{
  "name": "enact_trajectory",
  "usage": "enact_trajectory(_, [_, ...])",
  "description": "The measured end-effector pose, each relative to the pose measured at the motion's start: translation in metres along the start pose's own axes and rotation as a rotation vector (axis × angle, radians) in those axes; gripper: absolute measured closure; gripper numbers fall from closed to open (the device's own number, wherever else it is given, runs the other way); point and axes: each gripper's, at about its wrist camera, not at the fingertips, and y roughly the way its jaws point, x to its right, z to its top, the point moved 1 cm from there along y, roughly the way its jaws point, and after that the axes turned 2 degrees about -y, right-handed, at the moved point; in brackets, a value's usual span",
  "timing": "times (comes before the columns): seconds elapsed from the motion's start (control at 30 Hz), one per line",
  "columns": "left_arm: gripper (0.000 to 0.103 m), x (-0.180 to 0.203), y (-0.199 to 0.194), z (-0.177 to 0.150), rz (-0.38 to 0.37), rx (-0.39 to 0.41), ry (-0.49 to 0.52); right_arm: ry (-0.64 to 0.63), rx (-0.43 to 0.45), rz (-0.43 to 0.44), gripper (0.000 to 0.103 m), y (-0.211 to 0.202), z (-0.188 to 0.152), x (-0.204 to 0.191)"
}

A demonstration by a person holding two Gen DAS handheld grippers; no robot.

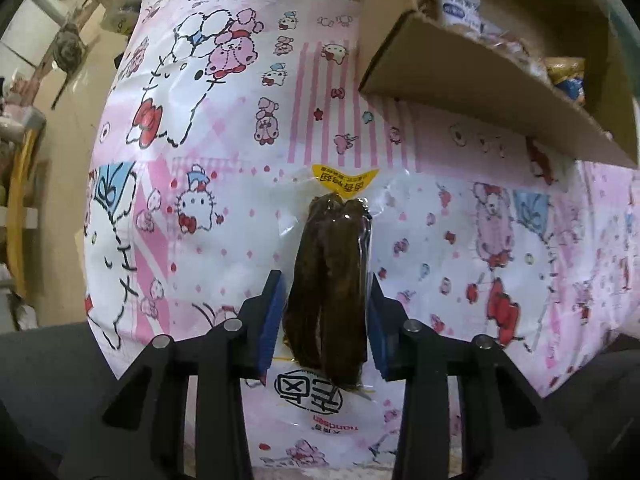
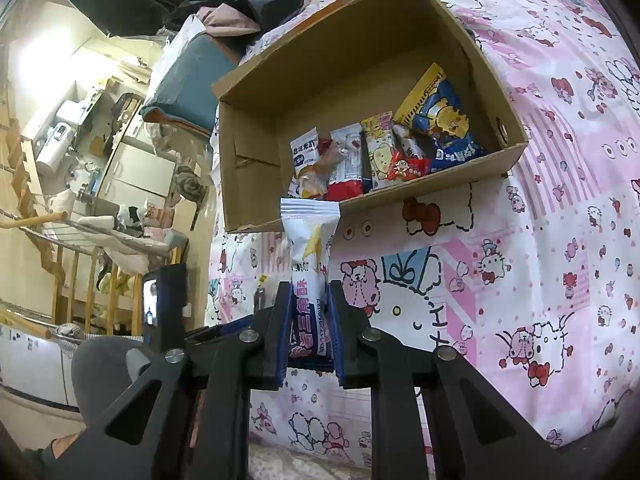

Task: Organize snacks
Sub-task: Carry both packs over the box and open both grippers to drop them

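Note:
In the left wrist view my left gripper (image 1: 326, 292) has its jaws on both sides of a clear vacuum pack of dark brown snack (image 1: 328, 280) with a yellow label; the pads sit close to it, the left one with a small gap. The cardboard box (image 1: 460, 92) lies at the upper right. In the right wrist view my right gripper (image 2: 310, 300) is shut on a white and blue snack packet (image 2: 308, 248), held just in front of the open cardboard box (image 2: 360, 208), which holds several snack packets (image 2: 384, 152).
Everything rests on a pink and white cartoon-print bedsheet (image 1: 224, 152), also in the right wrist view (image 2: 540, 240). Beyond the bed's left edge is a cluttered room with wooden rails (image 2: 76, 280) and a cabinet (image 2: 136, 176). A pile of clothes (image 2: 248, 12) lies behind the box.

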Motion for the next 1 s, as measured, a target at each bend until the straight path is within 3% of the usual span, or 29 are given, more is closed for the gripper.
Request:
enact_trajectory(0.03, [0.072, 0.0, -0.001, -0.001, -0.016, -0.004, 0.003, -0.001, -0.001, 0.001, 0.085, 0.001, 0.0, 0.0])
enact_trajectory(0.1, [0.09, 0.001, -0.003, -0.003, -0.022, -0.008, 0.011, -0.003, -0.003, 0.001, 0.085, 0.002, 0.0, 0.0])
enact_trajectory(0.13, [0.092, 0.001, -0.006, -0.003, -0.006, 0.013, 0.016, -0.004, -0.004, 0.001, 0.085, 0.003, 0.0, 0.0])
enact_trajectory(0.4, [0.093, -0.026, -0.015, 0.002, 0.01, 0.013, -0.052, 0.005, -0.002, -0.007, 0.085, 0.002, -0.002, 0.003])
enact_trajectory(0.57, [0.09, -0.041, 0.014, 0.009, 0.023, -0.087, -0.072, 0.006, -0.002, -0.004, 0.085, 0.004, -0.003, 0.004])
enact_trajectory(0.67, [0.093, -0.042, 0.015, 0.009, 0.03, -0.079, -0.082, -0.002, -0.005, -0.008, 0.085, 0.004, -0.003, 0.005])
enact_trajectory(0.8, [0.094, -0.039, -0.013, 0.005, -0.025, -0.008, -0.077, -0.004, 0.0, -0.004, 0.085, 0.0, -0.004, 0.004])
enact_trajectory(1.0, [0.094, -0.043, -0.072, -0.001, -0.197, 0.071, -0.082, -0.003, 0.039, 0.035, 0.085, -0.012, 0.001, -0.002])
